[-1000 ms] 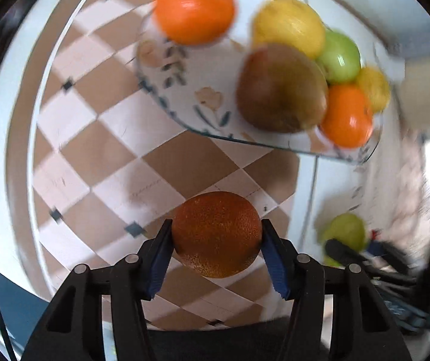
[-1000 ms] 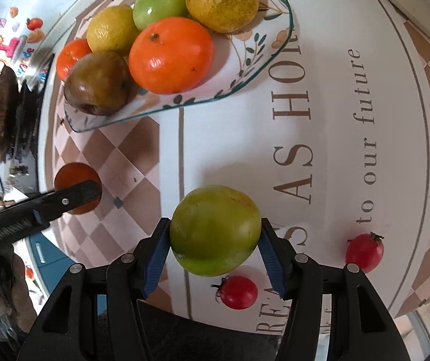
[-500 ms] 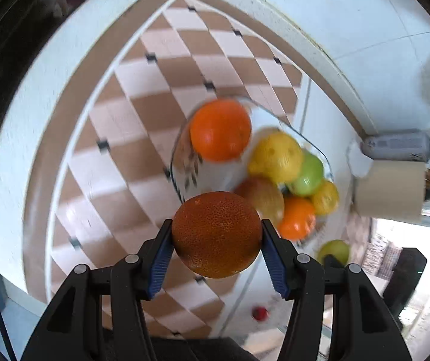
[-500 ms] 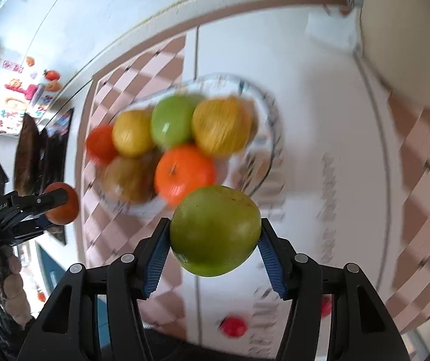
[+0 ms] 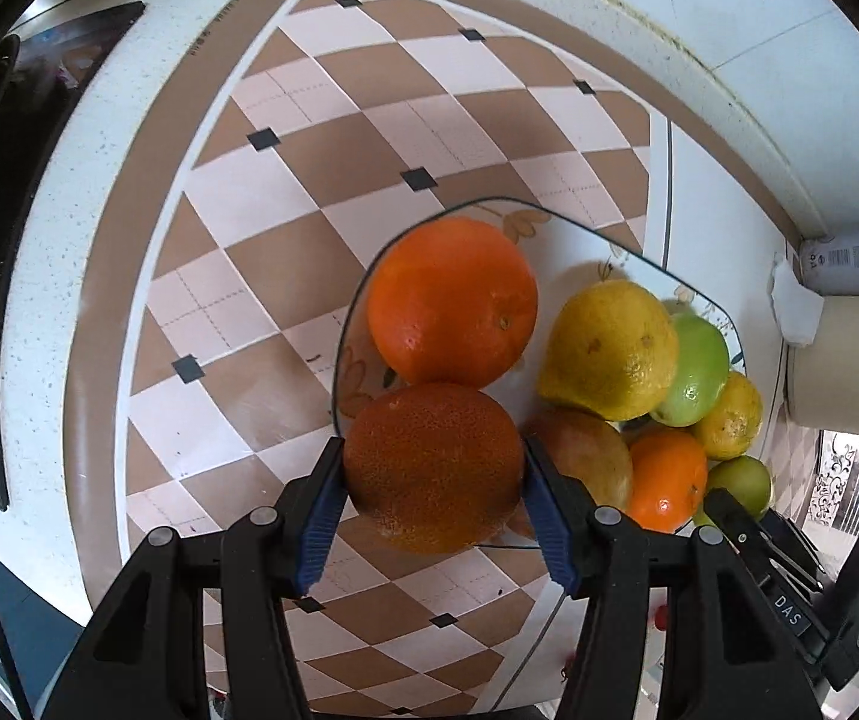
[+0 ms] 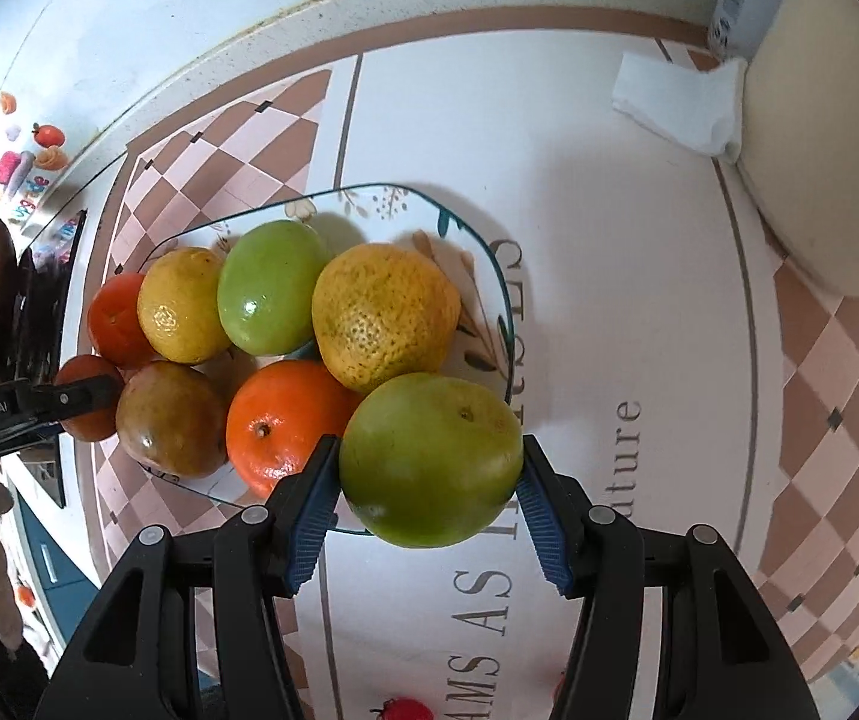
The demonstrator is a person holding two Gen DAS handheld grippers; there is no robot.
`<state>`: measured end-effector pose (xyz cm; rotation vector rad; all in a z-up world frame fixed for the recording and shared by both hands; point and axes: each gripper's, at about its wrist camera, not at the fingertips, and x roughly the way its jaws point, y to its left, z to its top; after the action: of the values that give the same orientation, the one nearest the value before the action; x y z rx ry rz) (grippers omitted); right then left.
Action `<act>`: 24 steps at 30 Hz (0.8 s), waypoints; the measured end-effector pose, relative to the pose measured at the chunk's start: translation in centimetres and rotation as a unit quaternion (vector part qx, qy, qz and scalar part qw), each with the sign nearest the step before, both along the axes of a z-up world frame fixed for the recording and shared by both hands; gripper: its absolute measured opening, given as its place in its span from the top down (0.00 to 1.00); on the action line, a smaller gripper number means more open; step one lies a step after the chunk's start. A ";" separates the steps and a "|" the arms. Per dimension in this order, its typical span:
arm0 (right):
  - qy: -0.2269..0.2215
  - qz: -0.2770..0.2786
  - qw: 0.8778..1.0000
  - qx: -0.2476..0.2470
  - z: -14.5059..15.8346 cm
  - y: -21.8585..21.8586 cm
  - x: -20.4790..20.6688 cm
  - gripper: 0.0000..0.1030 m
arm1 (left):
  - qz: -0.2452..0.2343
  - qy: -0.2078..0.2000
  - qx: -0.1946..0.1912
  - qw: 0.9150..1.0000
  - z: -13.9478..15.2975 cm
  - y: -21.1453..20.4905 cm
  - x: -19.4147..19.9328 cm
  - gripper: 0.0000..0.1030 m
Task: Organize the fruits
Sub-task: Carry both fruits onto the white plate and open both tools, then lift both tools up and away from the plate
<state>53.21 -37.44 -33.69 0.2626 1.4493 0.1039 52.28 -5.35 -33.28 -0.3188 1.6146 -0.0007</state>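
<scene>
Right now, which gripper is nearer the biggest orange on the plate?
Left. The left gripper sits right beside the orange; the right gripper is across the plate.

Home kitchen, fruit plate (image 6: pixel 492 276), checkered tablecloth (image 5: pixel 285 252)

Counter under my cameras
I'm seeing a checkered mat (image 5: pixel 285 228) covering the counter (image 5: pixel 39 276), carrying a glass plate (image 6: pixel 492 276) and a cherry tomato (image 6: pixel 402 708).
</scene>
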 end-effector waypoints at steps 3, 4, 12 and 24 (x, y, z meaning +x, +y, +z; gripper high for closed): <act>0.000 -0.007 1.000 0.004 -0.2 0.0 -0.1 0.42 | 0.000 0.005 -0.002 1.000 -0.3 -0.2 -0.1 0.47; -0.001 -0.011 1.000 0.009 -0.2 -0.2 -0.2 0.41 | 0.000 0.006 -0.004 1.000 -0.4 -0.3 0.0 0.47; -0.004 -0.028 0.999 0.032 0.3 -0.6 -0.1 0.35 | -0.001 -0.001 -0.014 1.000 0.5 0.1 0.1 0.20; -0.030 -0.026 0.999 -0.027 3.6 0.2 -1.9 0.09 | -0.064 -0.070 0.087 0.992 5.1 -1.7 -2.3 0.13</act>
<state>51.31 -37.20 -30.13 0.2508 1.3830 0.0296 49.98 -7.07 -28.17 -0.0775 1.4821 0.0202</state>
